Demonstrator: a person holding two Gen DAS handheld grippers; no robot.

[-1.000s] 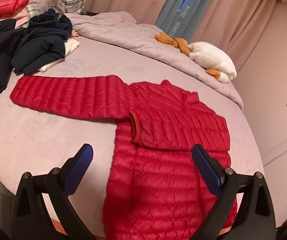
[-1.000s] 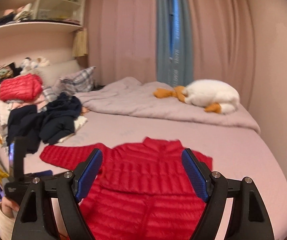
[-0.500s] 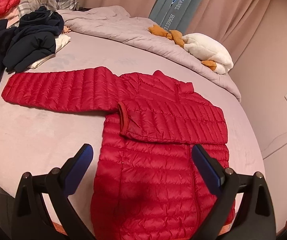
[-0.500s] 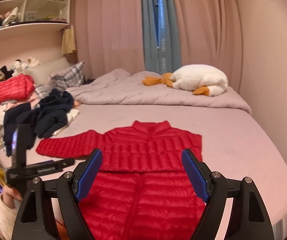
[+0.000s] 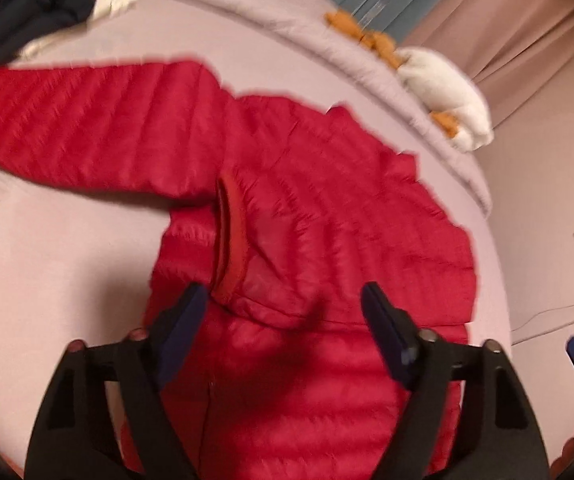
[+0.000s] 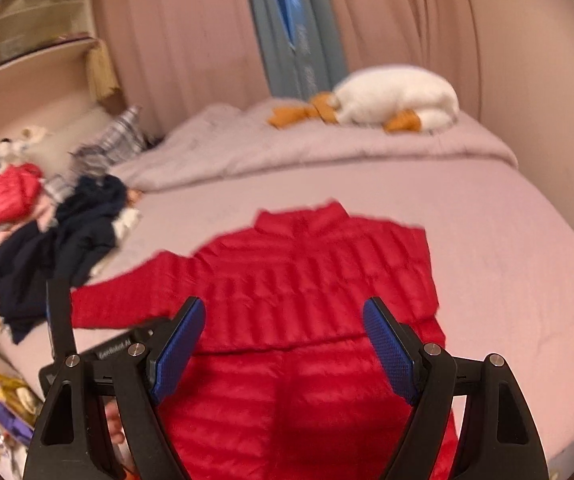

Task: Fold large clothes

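Pink bed [image 6: 487, 240], red puffer jacket [image 5: 327, 220] spread flat, one sleeve folded in

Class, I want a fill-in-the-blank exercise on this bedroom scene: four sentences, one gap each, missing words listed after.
1. The puffer jacket spread on the bed is ____ in colour.
2. One sleeve is folded across the chest; the other sleeve lies ____ straight.
3. The white plush toy has ____ feet.
4. The right gripper has ____ between its fingers.

Missing words: red; stretched out; orange; nothing
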